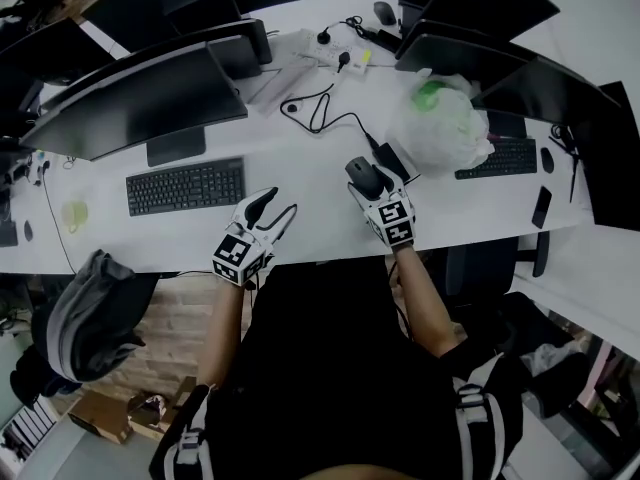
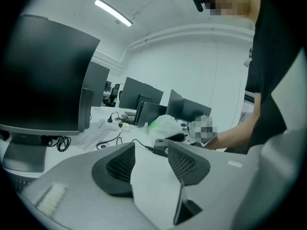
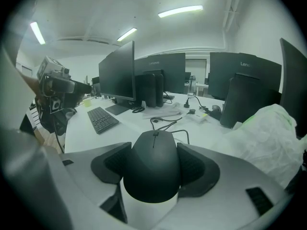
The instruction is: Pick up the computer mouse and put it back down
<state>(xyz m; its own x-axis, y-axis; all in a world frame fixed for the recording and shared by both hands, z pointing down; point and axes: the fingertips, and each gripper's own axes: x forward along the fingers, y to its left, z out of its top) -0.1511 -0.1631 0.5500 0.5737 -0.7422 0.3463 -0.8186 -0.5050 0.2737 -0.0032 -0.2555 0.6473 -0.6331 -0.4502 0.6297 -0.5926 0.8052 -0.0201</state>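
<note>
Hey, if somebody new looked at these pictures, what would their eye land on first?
Probably the black computer mouse, clamped between the jaws of the right tool over the white desk, right in front of the person. Next, the left tool, open and empty near the desk's front edge, and the crumpled white plastic bag just beyond the mouse on the right.

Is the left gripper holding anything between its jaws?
No. The left gripper has its jaws standing apart, and only the bare white desk shows in the gap between them.
</note>
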